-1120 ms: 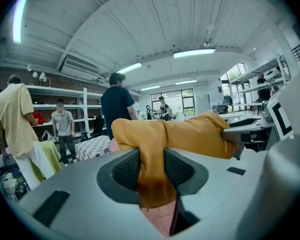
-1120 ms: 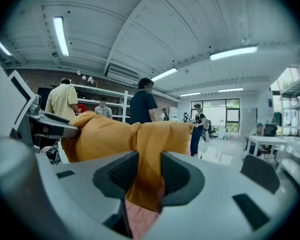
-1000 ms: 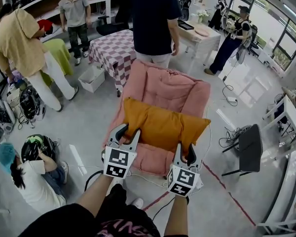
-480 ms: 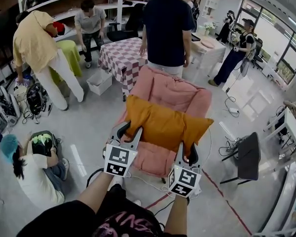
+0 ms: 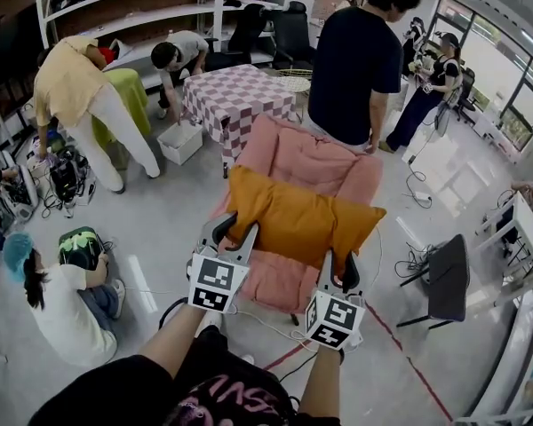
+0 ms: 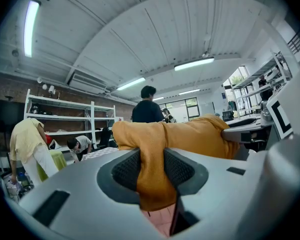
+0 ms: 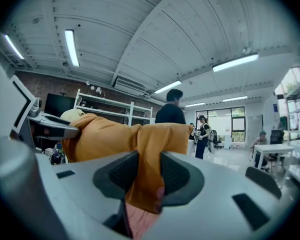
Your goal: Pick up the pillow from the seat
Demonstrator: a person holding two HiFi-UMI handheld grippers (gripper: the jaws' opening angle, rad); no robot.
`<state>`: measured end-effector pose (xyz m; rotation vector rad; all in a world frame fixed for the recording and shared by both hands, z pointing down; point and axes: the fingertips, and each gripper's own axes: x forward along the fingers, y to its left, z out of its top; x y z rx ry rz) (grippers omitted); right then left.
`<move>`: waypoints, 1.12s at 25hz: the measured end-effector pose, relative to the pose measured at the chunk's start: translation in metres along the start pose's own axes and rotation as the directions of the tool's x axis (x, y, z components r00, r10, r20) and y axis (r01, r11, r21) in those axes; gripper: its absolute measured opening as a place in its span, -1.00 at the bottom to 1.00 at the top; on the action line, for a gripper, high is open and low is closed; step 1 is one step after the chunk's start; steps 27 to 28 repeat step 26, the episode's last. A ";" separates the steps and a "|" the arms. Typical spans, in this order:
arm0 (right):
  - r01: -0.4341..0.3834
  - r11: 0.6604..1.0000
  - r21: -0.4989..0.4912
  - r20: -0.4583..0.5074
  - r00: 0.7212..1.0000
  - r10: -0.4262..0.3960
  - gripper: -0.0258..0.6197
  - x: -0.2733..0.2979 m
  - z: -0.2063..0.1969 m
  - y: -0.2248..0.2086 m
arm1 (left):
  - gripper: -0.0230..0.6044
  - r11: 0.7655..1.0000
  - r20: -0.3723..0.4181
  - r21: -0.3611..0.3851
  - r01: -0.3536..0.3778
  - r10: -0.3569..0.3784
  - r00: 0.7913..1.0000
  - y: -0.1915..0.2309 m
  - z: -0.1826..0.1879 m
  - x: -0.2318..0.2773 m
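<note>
Grey floor. A checkered table stands before white shelves along a brick wall. Tall windows at the right. Strip lights on the curved white ceiling.

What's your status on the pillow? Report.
Left gripper and right gripper both shut on orange pillow, one near corner each. Pillow over pink chair. Person stands behind chair, not in the way.

I was working in what looked like a big open lab or workshop: metal shelves along the wall, tube lights overhead, cables trailing over the grey floor, several people busy with gear.
</note>
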<state>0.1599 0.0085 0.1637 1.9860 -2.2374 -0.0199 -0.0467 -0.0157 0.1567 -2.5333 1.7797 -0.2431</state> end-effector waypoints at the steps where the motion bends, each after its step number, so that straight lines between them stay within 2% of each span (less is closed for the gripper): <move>1: 0.001 1.000 -0.001 -0.002 1.000 -0.001 -0.45 0.000 -0.001 0.000 | -0.46 1.000 -0.002 0.000 0.002 -0.002 1.000 -0.001 -0.001 0.000; 28: -0.022 1.000 0.000 -0.024 0.999 0.022 -0.46 0.022 -0.015 0.004 | -0.46 1.000 -0.024 -0.014 -0.006 0.005 1.000 0.009 -0.020 0.018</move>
